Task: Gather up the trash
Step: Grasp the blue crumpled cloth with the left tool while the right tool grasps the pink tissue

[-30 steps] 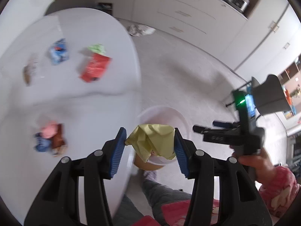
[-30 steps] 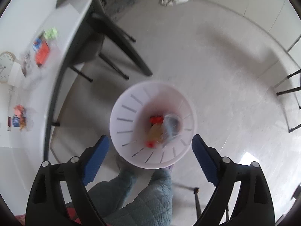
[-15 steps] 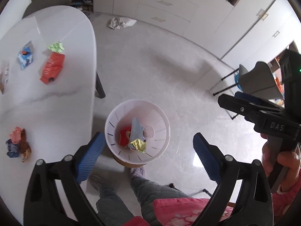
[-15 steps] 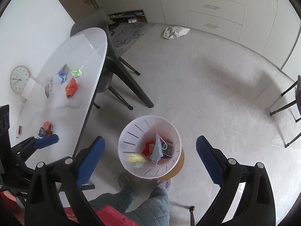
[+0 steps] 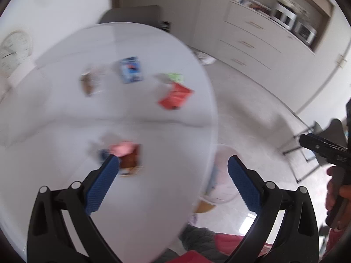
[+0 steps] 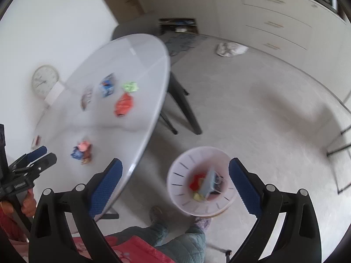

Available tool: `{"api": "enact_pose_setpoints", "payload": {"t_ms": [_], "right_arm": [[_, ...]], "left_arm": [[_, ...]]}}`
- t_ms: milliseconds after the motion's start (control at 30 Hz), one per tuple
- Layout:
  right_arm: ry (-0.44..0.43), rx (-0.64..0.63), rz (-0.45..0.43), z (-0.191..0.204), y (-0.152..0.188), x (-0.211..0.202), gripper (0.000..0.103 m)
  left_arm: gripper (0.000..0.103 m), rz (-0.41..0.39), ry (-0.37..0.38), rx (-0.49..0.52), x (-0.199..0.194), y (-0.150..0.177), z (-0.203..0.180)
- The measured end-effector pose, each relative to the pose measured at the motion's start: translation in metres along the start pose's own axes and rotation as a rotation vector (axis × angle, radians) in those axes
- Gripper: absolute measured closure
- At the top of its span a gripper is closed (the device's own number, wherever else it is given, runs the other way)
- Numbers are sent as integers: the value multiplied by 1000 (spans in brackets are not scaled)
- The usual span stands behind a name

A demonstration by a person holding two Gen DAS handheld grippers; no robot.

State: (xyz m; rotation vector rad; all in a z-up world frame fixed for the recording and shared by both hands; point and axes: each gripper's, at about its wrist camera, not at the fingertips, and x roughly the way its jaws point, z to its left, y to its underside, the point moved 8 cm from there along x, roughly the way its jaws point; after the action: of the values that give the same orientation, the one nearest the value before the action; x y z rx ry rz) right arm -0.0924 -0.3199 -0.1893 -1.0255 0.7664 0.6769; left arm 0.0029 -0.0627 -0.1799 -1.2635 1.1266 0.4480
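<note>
Hanging empty with jaws wide apart, the left gripper (image 5: 173, 171) and right gripper (image 6: 175, 175); wrappers (image 5: 175, 96) ahead too blurred to read.

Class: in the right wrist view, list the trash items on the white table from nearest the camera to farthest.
Crumpled pink, blue and brown pile → red wrapper → blue packet. The green scrap and the clear wrapper are left out, since their depth is too close to the others to rank.

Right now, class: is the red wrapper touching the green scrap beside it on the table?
Cannot tell. Both views are blurred; the red wrapper and green scrap lie close, with no plain gap or contact.
</note>
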Motion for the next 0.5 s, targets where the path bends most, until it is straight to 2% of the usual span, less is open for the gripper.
{"api": "enact_pose_setpoints", "payload": {"t_ms": [100,233,333,367,500], "right_arm": [[-31,-52,14,32,-5,14,6],[-64,-118,45,71,-5,32,6],[-75,-148,65,92,-4,41,6],[-79,-154,71,98,-3,43,6],[-76,-175,105,115,3,52,6]], "left_arm": [[8,-4,-41,-54,3,2,43],[9,12,-80,-66,20,11,81],[18,51,-84,-54,40,20,100],[23,73,-81,-55,50,23,107],[31,114,-52,-59,79,29,114]]}}
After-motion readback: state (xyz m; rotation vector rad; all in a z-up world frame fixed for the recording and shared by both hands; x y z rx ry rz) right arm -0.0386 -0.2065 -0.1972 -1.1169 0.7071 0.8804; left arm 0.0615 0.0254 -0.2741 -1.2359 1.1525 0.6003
